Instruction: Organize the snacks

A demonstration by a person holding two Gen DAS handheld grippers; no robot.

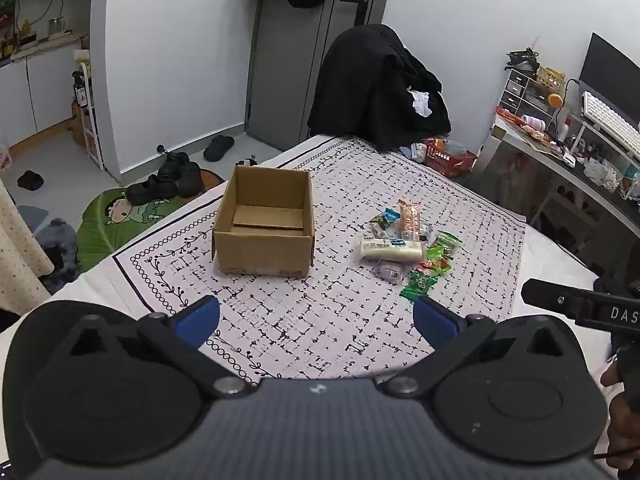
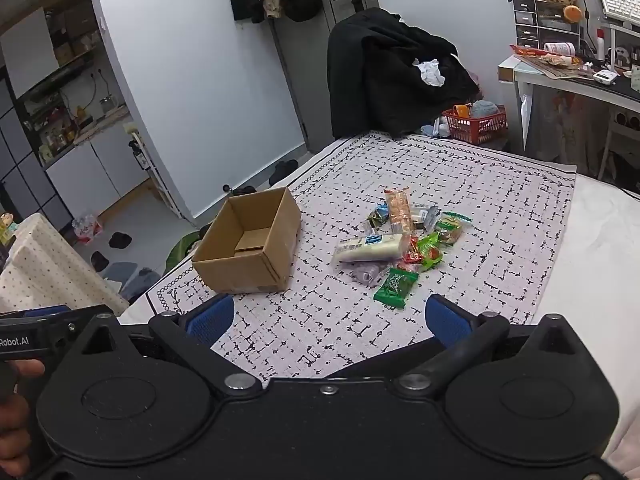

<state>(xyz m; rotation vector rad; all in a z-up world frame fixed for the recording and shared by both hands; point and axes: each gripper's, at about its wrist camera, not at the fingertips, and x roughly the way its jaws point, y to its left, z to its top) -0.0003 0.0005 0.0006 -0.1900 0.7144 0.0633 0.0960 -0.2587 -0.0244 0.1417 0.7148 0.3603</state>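
An open, empty cardboard box [image 1: 264, 224] stands on the patterned cloth [image 1: 320, 320]; it also shows in the right wrist view [image 2: 248, 244]. To its right lies a pile of snacks [image 1: 412, 248], also seen in the right wrist view [image 2: 404, 244]: a long white packet [image 1: 390, 249], an orange packet [image 1: 410, 216], several green wrappers [image 1: 418, 284]. My left gripper [image 1: 316, 320] is open and empty, held above the cloth's near side. My right gripper [image 2: 328, 318] is open and empty, short of a green packet [image 2: 394, 287].
A chair draped with black clothes [image 1: 380, 88] stands beyond the cloth's far edge, with a red basket [image 1: 450, 158] beside it. A cluttered desk [image 1: 560, 148] is at right. Shoes and a green mat [image 1: 120, 216] lie on the floor left of the bed.
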